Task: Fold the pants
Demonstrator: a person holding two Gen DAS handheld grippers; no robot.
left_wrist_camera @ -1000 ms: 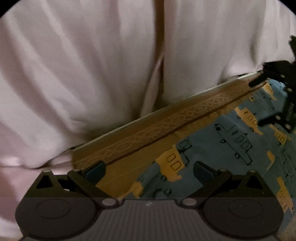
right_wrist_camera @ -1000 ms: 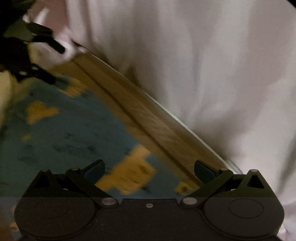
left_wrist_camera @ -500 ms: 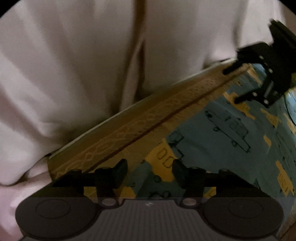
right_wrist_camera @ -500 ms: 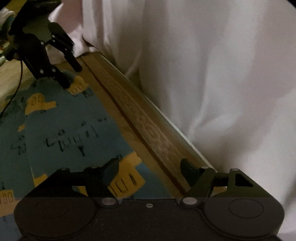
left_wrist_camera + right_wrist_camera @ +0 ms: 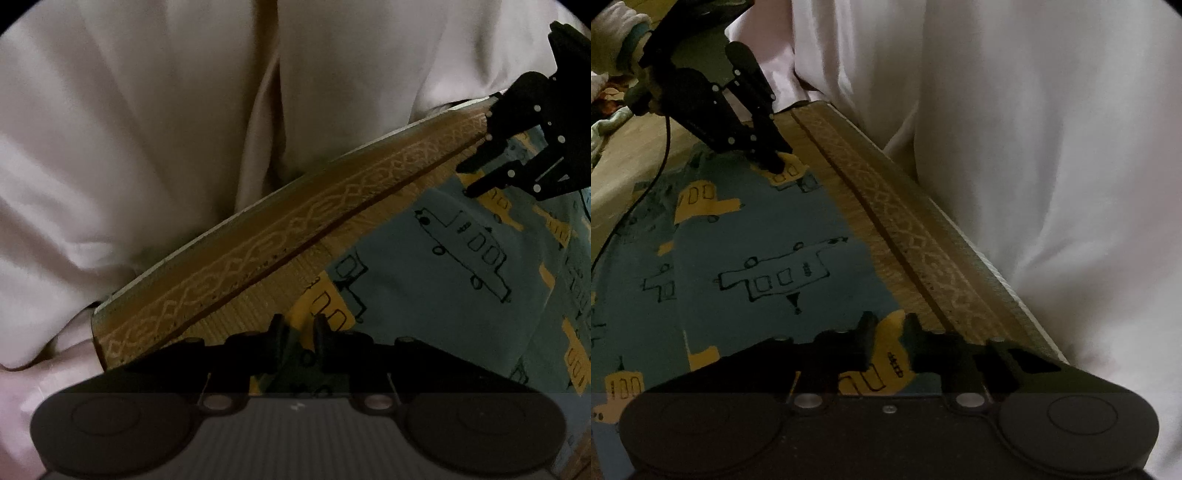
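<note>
Pants (image 5: 436,266) in teal cloth printed with yellow and outlined vehicles lie flat on a woven mat (image 5: 266,295) with a patterned border, near its edge. Left gripper (image 5: 298,341) has its jaws drawn nearly together on the cloth's near edge. Right gripper (image 5: 889,341) pinches the same edge further along, jaws likewise almost closed on fabric. Beyond the mat's border stands a person in pale clothing (image 5: 1015,129).

Both views are dim and yellowish (fisheye-bent, black corners), foreground in shadow, fairly sharp.
</note>
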